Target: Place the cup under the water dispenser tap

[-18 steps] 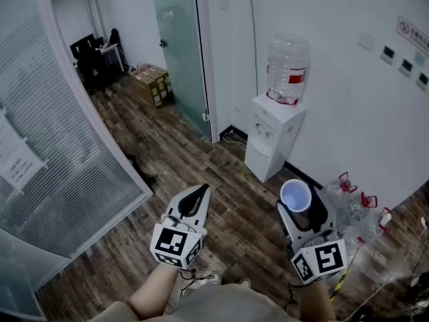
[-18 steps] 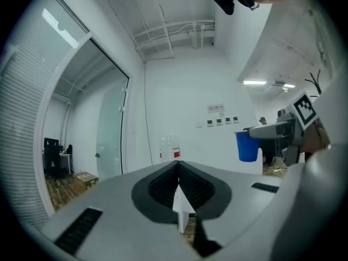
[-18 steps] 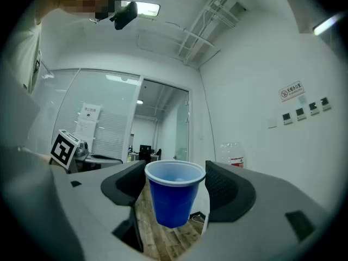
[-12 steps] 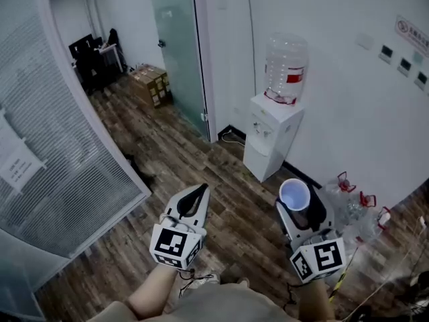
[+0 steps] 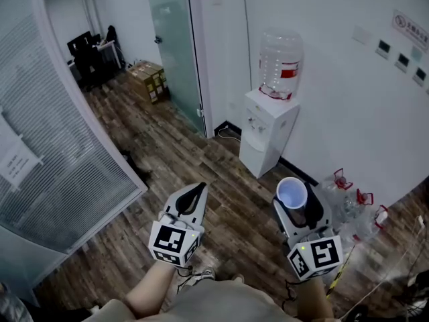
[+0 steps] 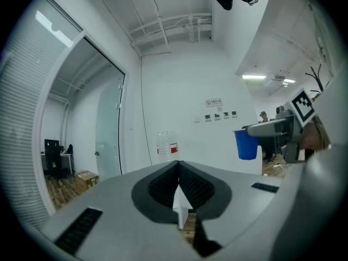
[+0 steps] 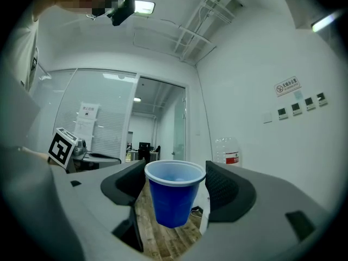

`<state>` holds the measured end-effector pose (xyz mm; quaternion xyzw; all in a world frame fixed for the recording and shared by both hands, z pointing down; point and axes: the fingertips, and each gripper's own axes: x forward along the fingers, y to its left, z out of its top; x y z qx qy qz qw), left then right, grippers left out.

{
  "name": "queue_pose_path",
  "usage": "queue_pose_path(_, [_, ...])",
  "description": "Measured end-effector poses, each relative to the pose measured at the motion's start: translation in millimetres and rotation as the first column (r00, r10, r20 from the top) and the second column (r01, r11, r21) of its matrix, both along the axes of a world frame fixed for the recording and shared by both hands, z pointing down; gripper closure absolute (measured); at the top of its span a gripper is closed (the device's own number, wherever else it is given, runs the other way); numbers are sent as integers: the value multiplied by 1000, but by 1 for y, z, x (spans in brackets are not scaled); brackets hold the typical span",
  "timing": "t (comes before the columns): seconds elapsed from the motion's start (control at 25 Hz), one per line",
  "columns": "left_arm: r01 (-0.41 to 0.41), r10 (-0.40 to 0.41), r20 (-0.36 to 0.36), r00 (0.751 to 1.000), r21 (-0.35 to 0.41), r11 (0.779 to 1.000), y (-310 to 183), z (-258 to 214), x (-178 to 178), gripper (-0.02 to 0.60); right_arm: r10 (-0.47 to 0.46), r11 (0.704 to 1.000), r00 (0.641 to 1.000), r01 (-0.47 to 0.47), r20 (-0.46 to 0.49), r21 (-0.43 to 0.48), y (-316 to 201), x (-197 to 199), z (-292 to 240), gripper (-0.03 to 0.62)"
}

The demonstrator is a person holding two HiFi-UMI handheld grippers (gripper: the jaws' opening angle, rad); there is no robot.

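Note:
A blue cup [image 5: 292, 194] stands upright in mid-air with my right gripper [image 5: 295, 205] shut on it; in the right gripper view the cup [image 7: 174, 194] fills the gap between both pads. The white water dispenser [image 5: 267, 133], with a clear bottle [image 5: 280, 62] on top, stands against the far wall, well ahead of the cup. My left gripper [image 5: 196, 192] is shut and holds nothing; it points level at the dispenser. In the left gripper view the jaws [image 6: 178, 174] meet at their tips, and the cup [image 6: 246, 144] shows at the right.
A frosted glass partition [image 5: 60, 153] curves along the left. A glass door [image 5: 174, 39] stands left of the dispenser, with cardboard boxes [image 5: 149, 79] beyond it. Several empty bottles [image 5: 348, 200] lie by the wall at the right. Wooden floor [image 5: 201, 159] runs to the dispenser.
The dispenser has slid slightly up and left in the head view. Both grippers keep their pose and the cup stays in the right grip.

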<state>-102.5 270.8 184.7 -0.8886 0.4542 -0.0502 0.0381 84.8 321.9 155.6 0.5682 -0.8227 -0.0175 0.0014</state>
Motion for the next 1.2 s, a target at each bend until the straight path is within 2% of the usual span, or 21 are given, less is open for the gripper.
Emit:
queue_pose_path(0.4, [13,-13,14,1000,-16,1000,12,19,43,575,-42,999,999,43,12,-22,5,36,27,246])
queue_pose_path(0.72, [6,-6,22,1000,-7,1000,0,25,55,575,-53,998,998,54,28,-33,-12,44,42,246])
queue_pose_path(1.0, [-10,11,30,999,-20,1000,-38,43,58,575,-51,998,998,53,41,-42,-50,41,58,246])
queue_pose_path(1.2, [-16,16,19,1000,-32,999,-84,49,58,575,-46,996,998,49,39,-72,-95,40,70,246])
